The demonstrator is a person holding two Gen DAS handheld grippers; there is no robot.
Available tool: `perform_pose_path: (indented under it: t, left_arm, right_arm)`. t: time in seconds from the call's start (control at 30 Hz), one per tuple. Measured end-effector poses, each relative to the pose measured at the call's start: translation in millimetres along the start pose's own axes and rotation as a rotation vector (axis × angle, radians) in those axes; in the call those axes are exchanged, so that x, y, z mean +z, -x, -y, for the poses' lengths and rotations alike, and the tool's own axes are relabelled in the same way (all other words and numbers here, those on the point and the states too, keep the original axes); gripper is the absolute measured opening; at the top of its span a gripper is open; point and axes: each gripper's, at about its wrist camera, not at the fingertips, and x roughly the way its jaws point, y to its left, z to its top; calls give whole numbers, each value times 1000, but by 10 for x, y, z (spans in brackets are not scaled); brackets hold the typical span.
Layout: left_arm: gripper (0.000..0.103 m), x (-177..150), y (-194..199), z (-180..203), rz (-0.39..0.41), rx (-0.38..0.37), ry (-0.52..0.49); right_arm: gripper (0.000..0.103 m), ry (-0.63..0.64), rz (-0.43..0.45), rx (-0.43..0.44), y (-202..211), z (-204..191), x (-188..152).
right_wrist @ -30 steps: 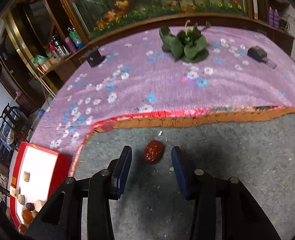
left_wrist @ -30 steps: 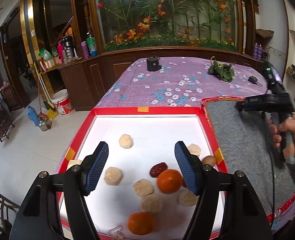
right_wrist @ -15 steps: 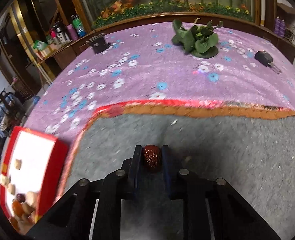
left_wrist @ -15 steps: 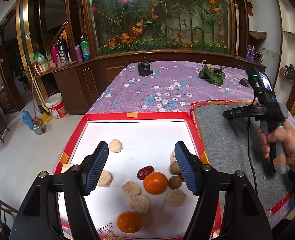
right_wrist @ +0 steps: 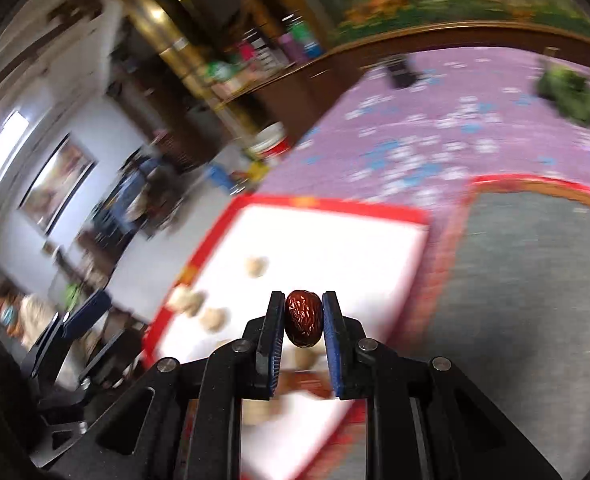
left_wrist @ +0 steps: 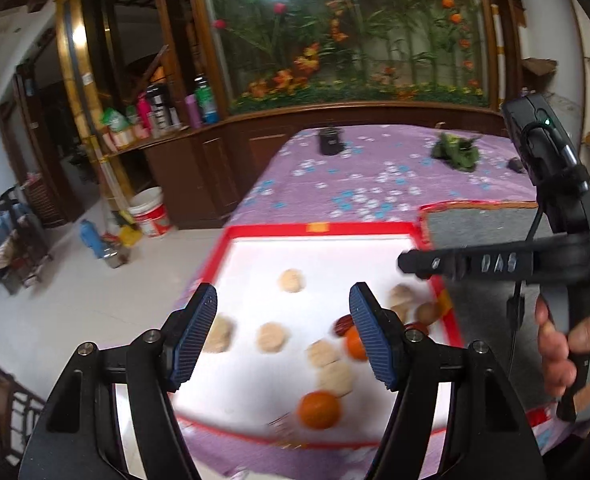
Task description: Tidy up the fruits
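Fruits: 1 wrinkled dark-red dried date (right_wrist: 303, 318) is clamped upright between the blue ribbed pads of our right gripper (right_wrist: 303, 320), held in the air above the near right part of the white tray with a red rim (right_wrist: 327, 203); the jaws press on both its sides. Our left gripper (left_wrist: 283, 334) stands with its jaws apart and nothing between the pads, hovering over the near edge of the same tray (left_wrist: 319, 229). On the tray's white floor we count 2 round orange citrus fruits, 1 near the front rim (left_wrist: 319, 409) and 1 partly hidden behind the left gripper's right finger (left_wrist: 355, 345). Beside the latter lies another dark-red date (left_wrist: 342, 325), and close to the tray's right rim sits 1 small brown round fruit (left_wrist: 427, 313). Scattered across the floor are several pale beige rough discs (left_wrist: 271, 337); the blur keeps us from saying what they are. To the right of the tray lies a grey felt mat with an orange-red border (left_wrist: 479, 222), both resting on a purple cloth printed with white and blue flowers (left_wrist: 375, 168). Farther back on that cloth stand 1 small black cup-like container (left_wrist: 330, 141) and 1 clump of green leaves (left_wrist: 457, 151). In the left wrist view our right hand (left_wrist: 567, 344) grips the black handle of the right gripper, whose body reaches in over the tray's right rim.
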Motion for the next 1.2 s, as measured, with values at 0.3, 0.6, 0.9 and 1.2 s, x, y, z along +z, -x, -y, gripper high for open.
perform_pose_path:
  t: [0.3,0.6,0.9,1.2]
  left_arm:
    - [82,-206,161,-241,-40,82,90]
    - [84,-278,254,-76,-71,56,122]
    - [84,-198,376,405,-90,-7,173]
    - [100,13,851,772,56,116,151]
  right_arm:
    - [42,161,-71,-36,-283,-450,-277]
    - [55,-60,170,8,868,669,-360]
    - [62,43,249,-170,1671,808,-785]
    - [71,130,380,-188,2177,330,-1070]
